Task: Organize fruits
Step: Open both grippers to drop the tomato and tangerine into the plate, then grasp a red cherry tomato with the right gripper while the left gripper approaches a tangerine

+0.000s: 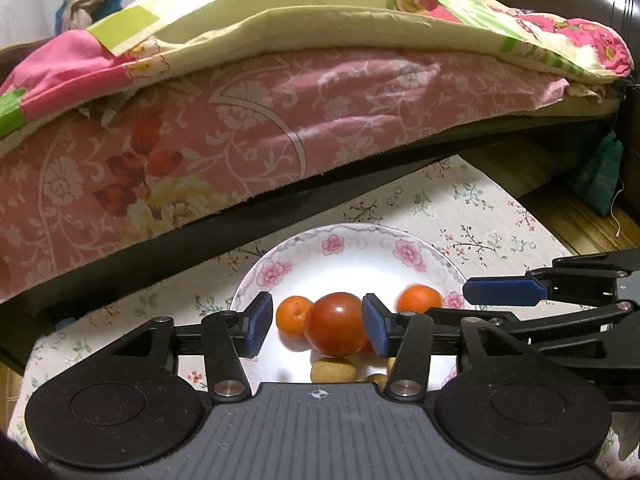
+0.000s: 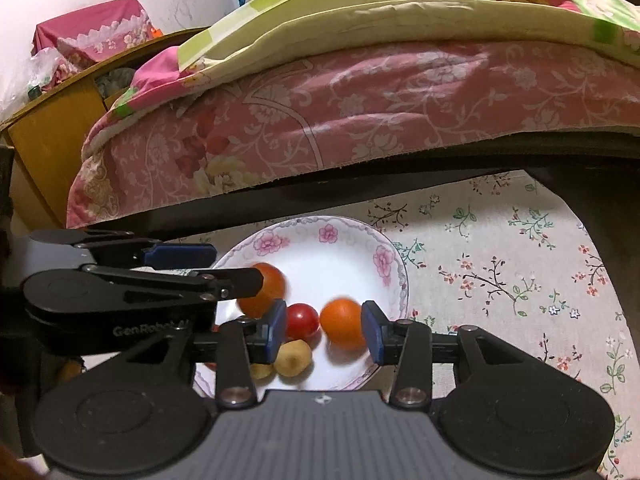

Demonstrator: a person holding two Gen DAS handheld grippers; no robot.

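Observation:
A white plate with pink flowers (image 1: 332,244) (image 2: 320,236) sits on a floral cloth and holds the fruit. In the left wrist view, my left gripper (image 1: 314,324) is open over it; a red tomato (image 1: 335,323) lies between the pads against the right one, with an orange (image 1: 294,315) beside it, another orange (image 1: 420,299) and small tan fruits (image 1: 333,370) below. In the right wrist view, my right gripper (image 2: 325,332) is open above the plate; a blurred orange (image 2: 344,322) sits by its right pad, beside a small tomato (image 2: 302,320) and tan fruits (image 2: 295,356).
A bed with a pink floral sheet (image 1: 240,128) and a yellow-green quilt overhangs just behind the plate. The floral cloth (image 2: 500,272) stretches to the right. A wooden cabinet (image 2: 52,132) stands at the far left. Wooden floor (image 1: 576,220) shows at the right.

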